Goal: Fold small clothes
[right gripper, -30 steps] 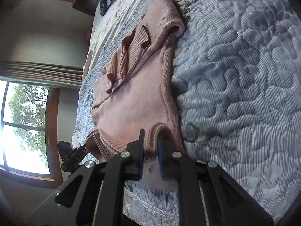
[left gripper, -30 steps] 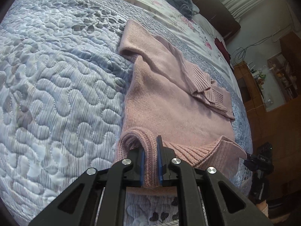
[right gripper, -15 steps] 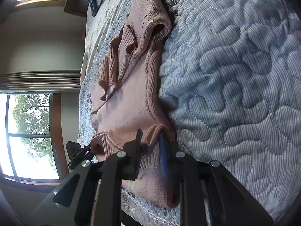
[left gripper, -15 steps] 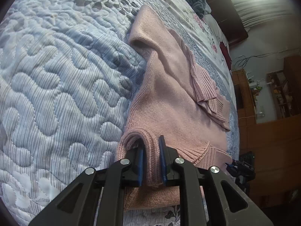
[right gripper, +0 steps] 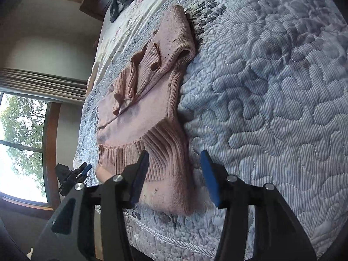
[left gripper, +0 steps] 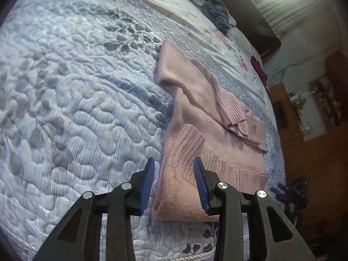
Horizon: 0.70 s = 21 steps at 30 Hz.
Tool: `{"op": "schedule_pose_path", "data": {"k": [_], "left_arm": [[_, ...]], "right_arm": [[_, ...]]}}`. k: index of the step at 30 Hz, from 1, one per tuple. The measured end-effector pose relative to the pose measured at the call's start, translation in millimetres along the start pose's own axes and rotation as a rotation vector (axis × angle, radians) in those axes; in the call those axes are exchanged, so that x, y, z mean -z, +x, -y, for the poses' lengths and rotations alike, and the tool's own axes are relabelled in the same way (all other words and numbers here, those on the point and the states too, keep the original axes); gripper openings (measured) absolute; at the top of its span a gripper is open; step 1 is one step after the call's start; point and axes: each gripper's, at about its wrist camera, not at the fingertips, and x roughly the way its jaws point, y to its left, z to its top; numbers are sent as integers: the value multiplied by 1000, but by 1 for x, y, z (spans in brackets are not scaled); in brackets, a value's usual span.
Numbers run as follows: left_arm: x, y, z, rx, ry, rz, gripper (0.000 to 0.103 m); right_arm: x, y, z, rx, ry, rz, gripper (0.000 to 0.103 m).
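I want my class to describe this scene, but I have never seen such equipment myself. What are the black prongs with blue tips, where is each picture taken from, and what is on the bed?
There is no robot here: a person holds a two-finger gripper in each hand. Each picture comes from a fisheye camera mounted on one gripper, looking forward along its fingers, so the edges look bent.

One view shows the left gripper, the other the right gripper. The blue strips are the pads on their fingers. Both are open and hold nothing.

On the blue quilted bedspread lies a pink knitted sweater, with its sleeves folded across it and its ribbed hem turned up over the body. A dark grey garment lies crumpled farther up the bed.
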Motion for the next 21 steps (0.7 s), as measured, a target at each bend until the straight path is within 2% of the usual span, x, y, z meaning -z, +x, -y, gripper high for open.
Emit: {"op": "schedule_pose_path", "data": {"k": [6,10,19,21], "left_arm": [[-7,42,48,-131,272,-68,43],[-7,77,58,-270,388,-124,45],[-11,97,65,-247,414,-154,44],[-10,95,67,-224,410,-156,31]], "right_arm": [[5,7,-19,52,-82,-3,49],[5,9,-30,74,-130,-3,51],[3,9,-35,109,-195,-6,53],[1,12,-42,125,-227,-2,57]]}}
